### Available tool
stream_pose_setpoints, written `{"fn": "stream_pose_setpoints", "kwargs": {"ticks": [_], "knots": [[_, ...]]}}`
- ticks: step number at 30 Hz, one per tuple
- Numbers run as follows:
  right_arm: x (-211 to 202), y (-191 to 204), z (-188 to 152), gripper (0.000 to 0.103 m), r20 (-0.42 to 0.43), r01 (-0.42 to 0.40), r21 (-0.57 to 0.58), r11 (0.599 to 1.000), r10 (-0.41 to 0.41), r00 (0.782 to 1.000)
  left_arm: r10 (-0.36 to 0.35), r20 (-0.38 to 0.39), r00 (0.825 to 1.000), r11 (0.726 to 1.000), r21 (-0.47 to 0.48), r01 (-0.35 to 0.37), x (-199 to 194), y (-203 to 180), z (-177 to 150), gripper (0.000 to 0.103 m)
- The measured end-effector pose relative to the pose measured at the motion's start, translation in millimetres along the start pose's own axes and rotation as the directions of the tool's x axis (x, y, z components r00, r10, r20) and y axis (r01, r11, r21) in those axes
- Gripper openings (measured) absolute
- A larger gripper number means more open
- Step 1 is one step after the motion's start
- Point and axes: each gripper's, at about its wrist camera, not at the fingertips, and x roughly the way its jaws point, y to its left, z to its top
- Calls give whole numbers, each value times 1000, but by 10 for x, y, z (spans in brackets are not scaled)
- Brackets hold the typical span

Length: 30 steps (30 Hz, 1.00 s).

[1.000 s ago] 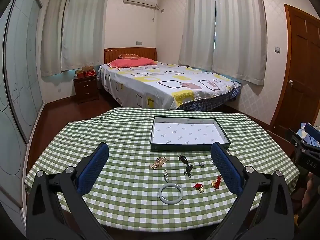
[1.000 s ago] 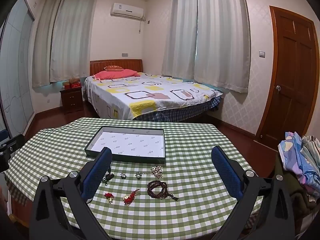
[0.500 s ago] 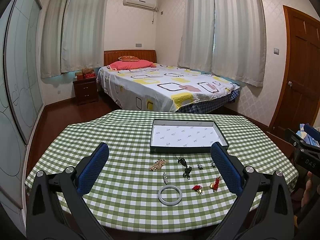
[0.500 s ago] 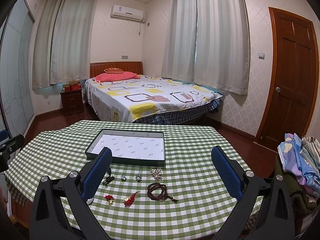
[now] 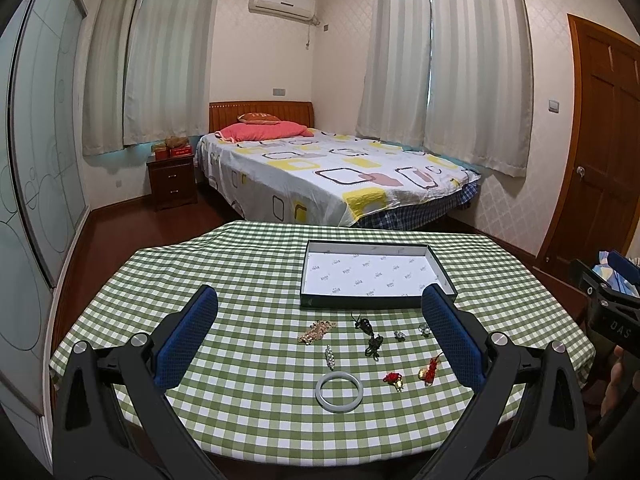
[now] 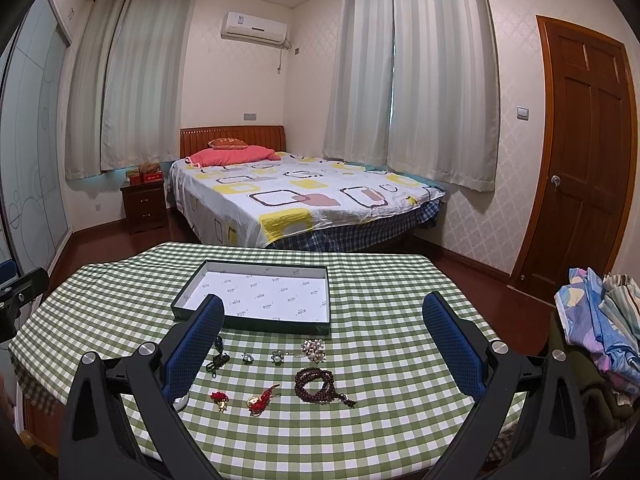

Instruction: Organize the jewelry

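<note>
Both tools hang above the near edge of the table, empty: the left gripper (image 5: 320, 328) has its blue pads spread wide apart, and the right gripper (image 6: 322, 328) is equally agape, with nothing between the fingers of either. Just beyond them the jewelry lies loose on the green checked tablecloth (image 5: 248, 280), in a scatter along the near half of the table: a pale jade-like bangle (image 5: 339, 393) nearest the front edge, a small silver charm (image 5: 329, 357), a gold chain heap (image 5: 316, 331), a dark corded pendant (image 5: 370, 338), two small sparkly rings (image 6: 262, 358), two red knotted charms with gold bits (image 6: 240, 398), a coiled dark-brown bead bracelet (image 6: 318, 384) and a pearly cluster brooch (image 6: 314, 350) towards the right. Farther in, near the table's middle, sits the shallow dark-rimmed box (image 5: 378, 302), lined with white printed paper and holding nothing. By my reading the sorting has not begun; every piece remains to be moved in.
</note>
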Motion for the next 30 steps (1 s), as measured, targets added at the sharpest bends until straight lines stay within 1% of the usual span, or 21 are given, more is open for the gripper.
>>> {"fn": "stream_pose_setpoints", "kwargs": {"ticks": [30], "knots": [[-6, 4, -1, 97, 0, -2, 1, 1000, 2, 1000, 3, -4, 1000, 1000, -14, -3, 4, 36, -40, 99]]}}
